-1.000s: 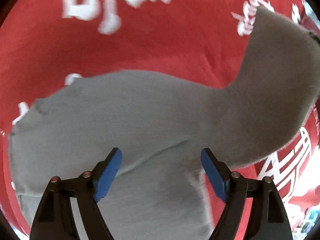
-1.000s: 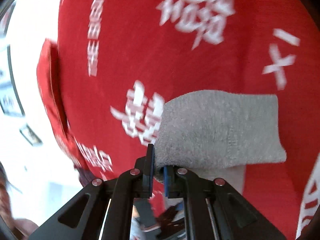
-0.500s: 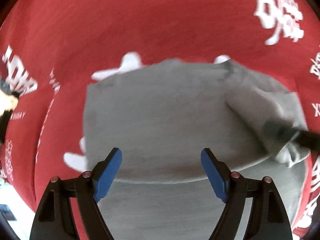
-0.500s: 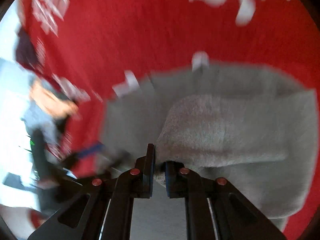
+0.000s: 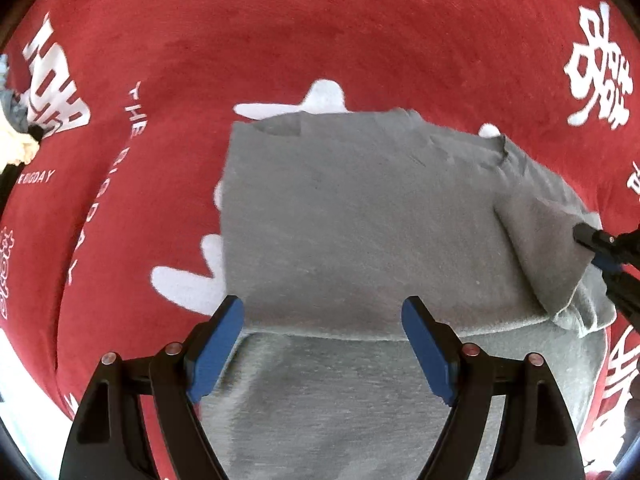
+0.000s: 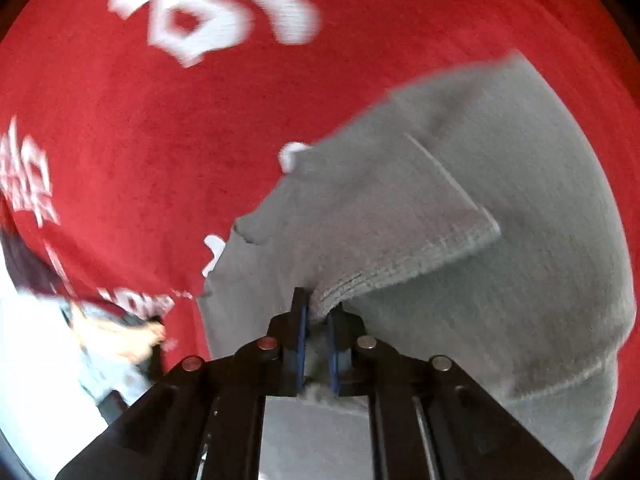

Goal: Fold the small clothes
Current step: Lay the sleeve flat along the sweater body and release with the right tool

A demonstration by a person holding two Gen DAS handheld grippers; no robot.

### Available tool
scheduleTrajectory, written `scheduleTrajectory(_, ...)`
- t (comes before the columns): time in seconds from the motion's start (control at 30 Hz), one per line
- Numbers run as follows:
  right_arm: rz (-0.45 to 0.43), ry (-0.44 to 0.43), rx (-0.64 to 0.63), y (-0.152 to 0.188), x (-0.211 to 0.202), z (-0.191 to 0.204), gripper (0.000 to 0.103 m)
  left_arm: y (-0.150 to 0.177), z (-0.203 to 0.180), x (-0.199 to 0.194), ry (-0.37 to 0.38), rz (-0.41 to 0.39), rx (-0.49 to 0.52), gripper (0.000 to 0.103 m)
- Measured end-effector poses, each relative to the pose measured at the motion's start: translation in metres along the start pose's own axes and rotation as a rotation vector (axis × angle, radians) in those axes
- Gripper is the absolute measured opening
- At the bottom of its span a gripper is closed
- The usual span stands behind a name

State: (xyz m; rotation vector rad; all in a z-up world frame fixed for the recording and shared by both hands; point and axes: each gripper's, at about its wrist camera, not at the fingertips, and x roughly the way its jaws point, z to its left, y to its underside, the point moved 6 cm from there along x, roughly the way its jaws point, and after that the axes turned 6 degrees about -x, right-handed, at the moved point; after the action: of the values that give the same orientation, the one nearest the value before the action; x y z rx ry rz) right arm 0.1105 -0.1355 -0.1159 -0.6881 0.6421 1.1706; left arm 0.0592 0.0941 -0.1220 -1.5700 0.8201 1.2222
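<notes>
Grey garment (image 5: pixel 360 216) lies flat on red cloth (image 5: pixel 280 40), long axis running away from left claw (image 5: pixel 322 344), released above it. Right claw (image 6: pixel 316 320) clenched on its folded-over corner.

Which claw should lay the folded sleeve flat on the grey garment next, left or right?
Right. The right claw is already shut on the sleeve cuff, folded over the grey garment. The left claw hangs open above the garment, pads apart and holding nothing.
</notes>
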Motion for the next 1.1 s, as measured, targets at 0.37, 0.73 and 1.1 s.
scheduleTrajectory(0.37, 0.265, 0.195, -0.729, 0.079, 0.087, 0.127, 0.023, -0.007, 0.065, -0.005, -0.055, -0.005, -0.095, 0.082)
scheduleTrajectory(0.73, 0.14, 0.155, -0.12, 0.043, -0.031, -0.012, 0.049, -0.019, 0.032, -0.023, 0.105, -0.015, -0.026, 0.082)
scheduleTrajectory(1.1, -0.001, 0.166, 0.283, 0.032, -0.066, -0.123, 0.003, -0.006, -0.009, 0.025, -0.002, 0.073, 0.096, 0.082)
